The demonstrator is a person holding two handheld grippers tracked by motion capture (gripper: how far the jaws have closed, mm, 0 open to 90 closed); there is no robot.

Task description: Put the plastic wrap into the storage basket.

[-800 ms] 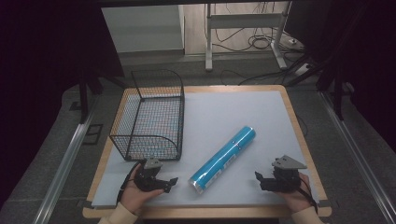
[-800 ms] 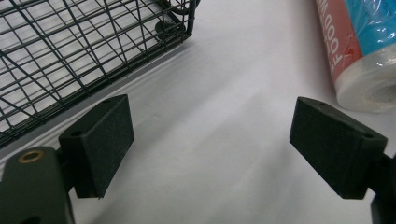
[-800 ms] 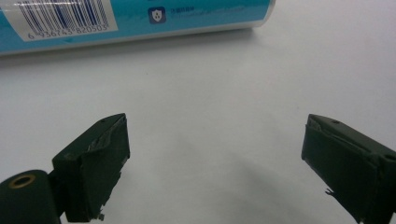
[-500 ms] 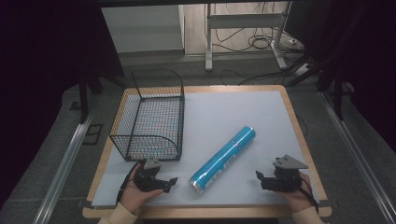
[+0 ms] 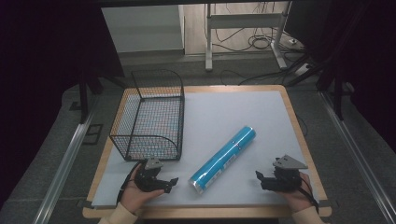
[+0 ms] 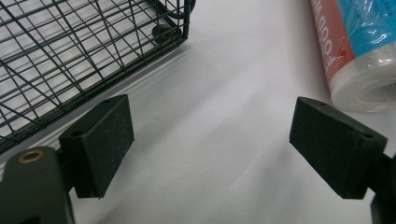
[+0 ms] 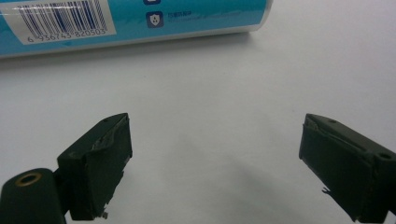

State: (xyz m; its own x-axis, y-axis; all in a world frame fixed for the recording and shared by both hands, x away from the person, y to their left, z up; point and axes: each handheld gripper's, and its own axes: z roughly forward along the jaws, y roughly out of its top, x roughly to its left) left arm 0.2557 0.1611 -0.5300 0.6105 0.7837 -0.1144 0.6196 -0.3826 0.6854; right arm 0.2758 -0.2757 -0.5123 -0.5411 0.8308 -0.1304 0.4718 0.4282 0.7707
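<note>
A long blue roll [image 5: 222, 159] in clear wrap lies diagonally on the white mat, its near end pointing at the front edge. In the left gripper view its pale end [image 6: 359, 56] sits at the upper right; in the right gripper view its barcoded side [image 7: 130, 18] runs along the top. My left gripper [image 5: 169, 184] rests open near the front edge, just left of the roll's near end. My right gripper [image 5: 260, 178] stands open at the front right, apart from the roll. Nothing sits between either pair of jaws.
A black wire basket [image 5: 150, 116] stands on the left half of the mat [image 5: 224, 116], its near corner [image 6: 173, 28] close ahead of my left gripper. The table's wooden rim [image 5: 299, 135] frames the mat. Desk legs and cables lie beyond the far edge.
</note>
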